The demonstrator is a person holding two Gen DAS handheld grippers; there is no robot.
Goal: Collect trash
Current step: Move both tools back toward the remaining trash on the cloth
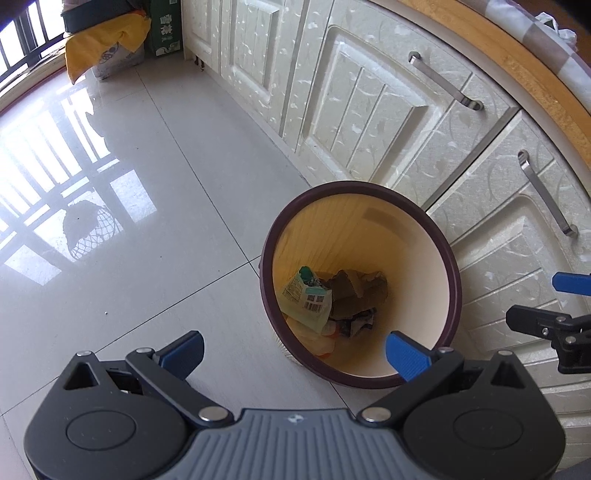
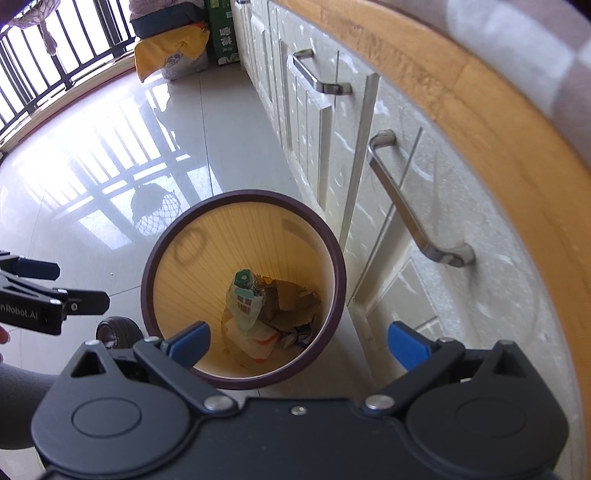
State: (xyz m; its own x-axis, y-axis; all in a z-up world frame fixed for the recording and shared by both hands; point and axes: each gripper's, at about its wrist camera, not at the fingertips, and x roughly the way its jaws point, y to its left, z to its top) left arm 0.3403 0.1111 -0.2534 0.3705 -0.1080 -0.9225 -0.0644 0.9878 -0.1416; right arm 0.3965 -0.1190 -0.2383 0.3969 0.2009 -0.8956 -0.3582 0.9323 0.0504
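Observation:
A round bin (image 1: 452, 273) with a dark purple rim and a cream inside stands on the floor by the cabinets. At its bottom lie a green and white wrapper (image 1: 306, 299), brown paper scraps (image 1: 354, 288) and other crumpled trash. In the right wrist view the same bin (image 2: 147, 280) holds the wrapper (image 2: 243, 299) and brown paper scraps (image 2: 291, 299). My left gripper (image 1: 295, 352) hovers open above the bin's near rim, with nothing between its blue pads. Over the bin, my right gripper (image 2: 299, 345) is open and empty too. Each gripper shows at the edge of the other's view.
Cream cabinet doors (image 1: 369, 110) with metal handles (image 2: 413, 206) run along the right under a wooden counter edge (image 2: 461, 92). A yellow bag (image 1: 103, 48) and a green box (image 1: 164, 29) sit at the far end by a railed window. A small dark wheel (image 2: 118, 330) stands left of the bin.

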